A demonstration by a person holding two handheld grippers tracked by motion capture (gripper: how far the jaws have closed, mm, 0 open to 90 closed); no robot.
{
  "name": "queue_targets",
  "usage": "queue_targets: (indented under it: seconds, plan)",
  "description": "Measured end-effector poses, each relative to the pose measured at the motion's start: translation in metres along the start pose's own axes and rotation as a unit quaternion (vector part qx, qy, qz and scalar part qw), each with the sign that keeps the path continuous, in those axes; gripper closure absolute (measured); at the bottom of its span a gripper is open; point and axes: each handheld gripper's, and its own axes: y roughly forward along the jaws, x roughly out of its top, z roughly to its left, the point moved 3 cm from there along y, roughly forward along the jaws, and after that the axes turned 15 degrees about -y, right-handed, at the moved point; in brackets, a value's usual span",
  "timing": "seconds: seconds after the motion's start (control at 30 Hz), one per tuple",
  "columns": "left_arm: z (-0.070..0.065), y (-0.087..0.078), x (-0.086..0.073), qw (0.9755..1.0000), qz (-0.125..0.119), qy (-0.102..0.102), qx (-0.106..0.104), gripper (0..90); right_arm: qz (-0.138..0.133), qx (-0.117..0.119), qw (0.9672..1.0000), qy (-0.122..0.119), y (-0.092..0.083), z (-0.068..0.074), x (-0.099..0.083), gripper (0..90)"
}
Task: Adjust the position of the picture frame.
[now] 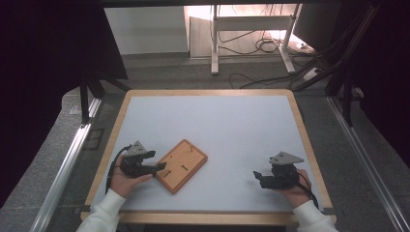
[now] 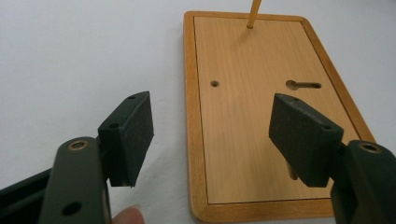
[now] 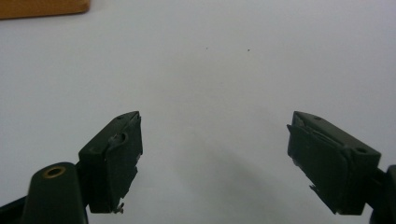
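A wooden board (image 1: pixel 181 165) with a raised rim lies at an angle on the white table, left of centre. In the left gripper view the board (image 2: pixel 252 116) has a round hole, a keyhole slot and a thin upright peg (image 2: pixel 253 13) at its far end. My left gripper (image 1: pixel 157 161) is open at the board's near left edge, and its jaws (image 2: pixel 212 140) stand wide with nothing between them, one over the table and one over the board. My right gripper (image 1: pixel 256 177) rests open near the table's front right; between its jaws (image 3: pixel 215 158) is bare table.
The white table top (image 1: pixel 232 125) has a wooden border (image 1: pixel 304 130). A corner of the board (image 3: pixel 42 8) shows at the top left of the right gripper view. Beyond the table are a white desk frame (image 1: pixel 215 43) and floor cables (image 1: pixel 261 46).
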Motion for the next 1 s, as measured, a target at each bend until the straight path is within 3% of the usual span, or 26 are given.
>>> queue_targets:
  seconds: [0.23, 0.43, 0.57, 0.7, 1.0]
  plan:
    - [0.002, -0.001, 0.001, 1.0, -0.005, -0.004, 0.004, 30.3, -0.013, 0.007, 0.9999, -0.001, 0.001, 0.003, 0.004, 21.3]
    - [-0.001, 0.0, 0.0, 1.0, -0.003, 0.0, 0.0, 30.3, -0.024, 0.022, 0.9993, -0.019, 0.006, 0.014, 0.019, 23.4]
    - [-0.001, 0.0, 0.0, 1.0, -0.002, 0.002, -0.004, 30.2, -0.03, 0.051, 0.9976, -0.035, 0.02, 0.028, 0.04, 28.9]
    - [-0.002, 0.002, 0.0, 1.0, 0.003, 0.004, -0.006, 30.2, -0.036, 0.061, 0.9966, -0.043, 0.03, 0.037, 0.052, 31.1]
    - [-0.002, 0.001, 0.0, 1.0, -0.001, 0.002, -0.004, 30.2, -0.043, 0.09, 0.9929, -0.064, 0.073, 0.064, 0.091, 38.6]
